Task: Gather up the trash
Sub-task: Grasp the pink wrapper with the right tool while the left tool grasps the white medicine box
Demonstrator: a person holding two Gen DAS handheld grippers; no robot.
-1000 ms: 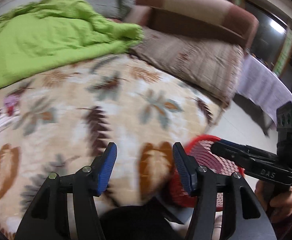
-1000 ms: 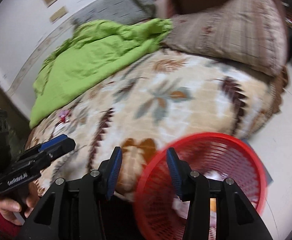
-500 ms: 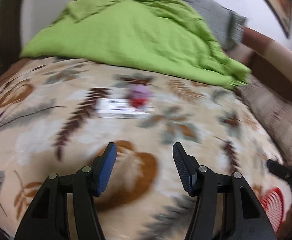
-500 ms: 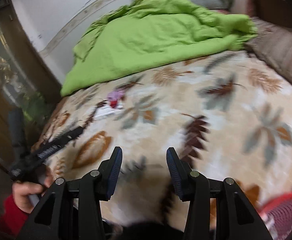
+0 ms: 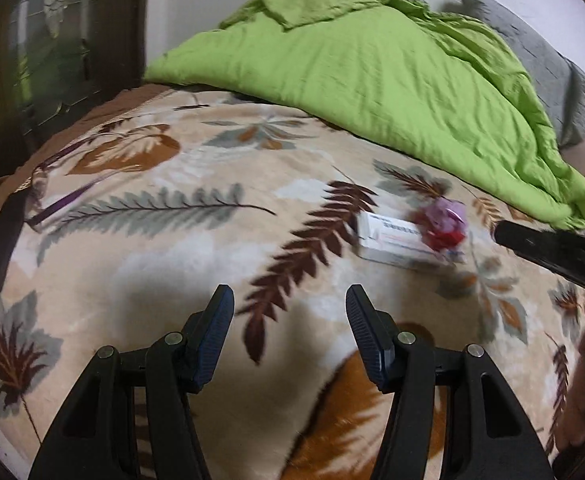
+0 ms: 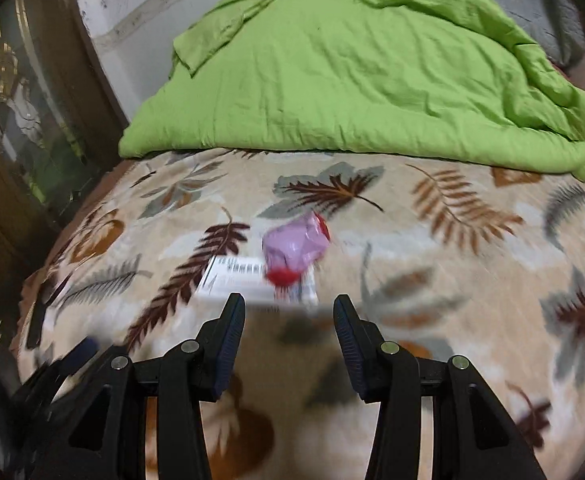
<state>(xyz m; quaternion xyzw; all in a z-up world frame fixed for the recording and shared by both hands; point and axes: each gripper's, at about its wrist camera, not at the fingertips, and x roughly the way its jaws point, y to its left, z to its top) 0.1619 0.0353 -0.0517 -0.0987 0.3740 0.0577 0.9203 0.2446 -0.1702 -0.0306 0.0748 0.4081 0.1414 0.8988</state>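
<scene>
The trash, a crumpled purple-and-red wrapper (image 6: 295,249) lying on a white barcoded carton (image 6: 252,284), is resting on the leaf-patterned blanket (image 6: 432,248) of the bed, near a green quilt (image 6: 352,72). The right tongs (image 6: 289,322) are being held just short of the carton, jaws apart and gripping nothing. The left tongs (image 5: 289,312) are being held farther off, likewise parted and empty, with carton (image 5: 392,240) and wrapper (image 5: 444,224) seen ahead to their right.
</scene>
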